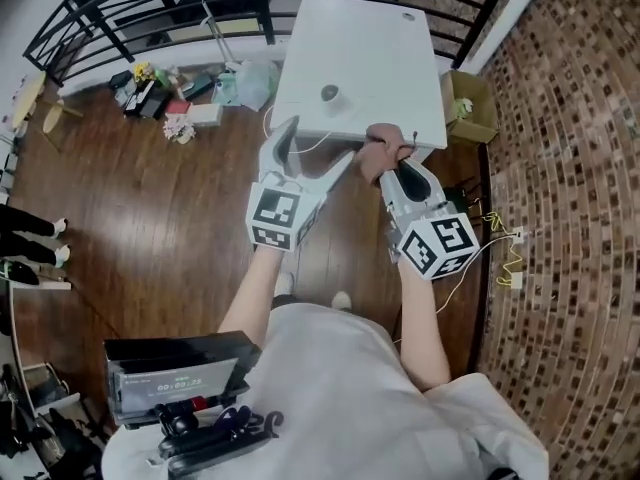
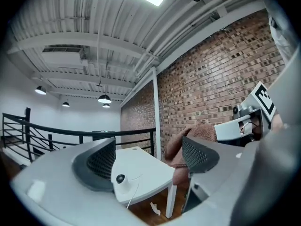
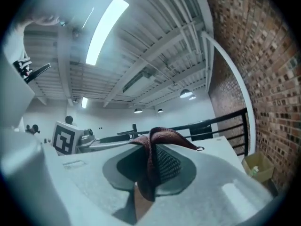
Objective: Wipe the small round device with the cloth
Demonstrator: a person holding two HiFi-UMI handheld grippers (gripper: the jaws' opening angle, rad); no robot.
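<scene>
We've got the cloth [image 1: 383, 144] clenched in the right hand-held gripper [image 1: 390, 163] at the desk's [image 1: 365, 38] near edge. The left hand-held gripper [image 1: 318, 146] is released and empty. The small round device [image 1: 329, 93] sits on the desk at 11 o'clock from the cloth, and the left is nearer.

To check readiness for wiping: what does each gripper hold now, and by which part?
The right gripper pinches the cloth by a bunched fold; its loop corner sticks out. The left gripper holds nothing.

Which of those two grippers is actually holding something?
The right gripper, clamped on the reddish-brown cloth; the left gripper is open and empty.
</scene>
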